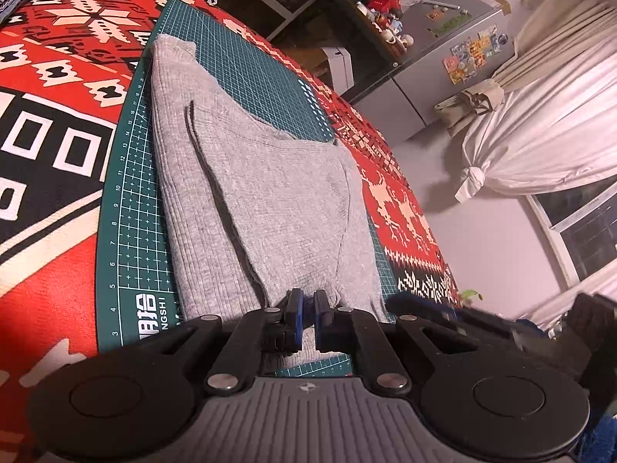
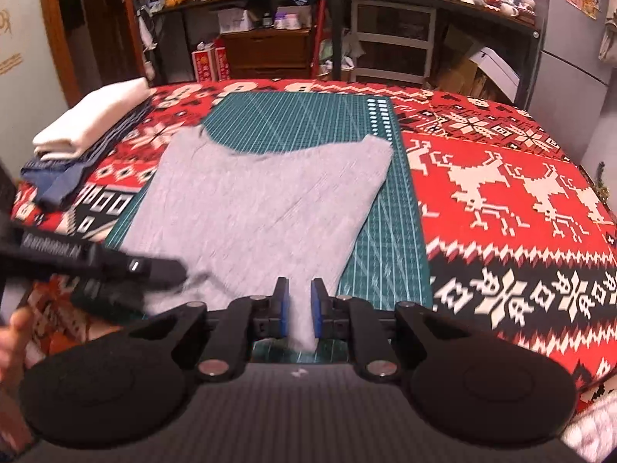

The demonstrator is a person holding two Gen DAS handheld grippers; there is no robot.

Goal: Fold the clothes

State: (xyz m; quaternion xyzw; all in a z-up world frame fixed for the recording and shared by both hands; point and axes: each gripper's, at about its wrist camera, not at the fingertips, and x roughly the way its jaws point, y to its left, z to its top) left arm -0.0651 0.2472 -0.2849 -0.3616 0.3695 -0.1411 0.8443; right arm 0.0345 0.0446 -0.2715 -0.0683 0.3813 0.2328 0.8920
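Green cutting mat (image 1: 131, 231) — "NGSH" print, grey garment (image 2: 262, 200) on it

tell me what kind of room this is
Probably a lived-in home room, not a lab: a fridge with stickers, tied-back curtains, cluttered shelves, and a patterned blanket covering the work surface.

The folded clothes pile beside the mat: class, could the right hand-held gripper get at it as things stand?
Probably not directly: the right hand-held gripper grips the grey top, and the left hand-held gripper lies between it and the pile.
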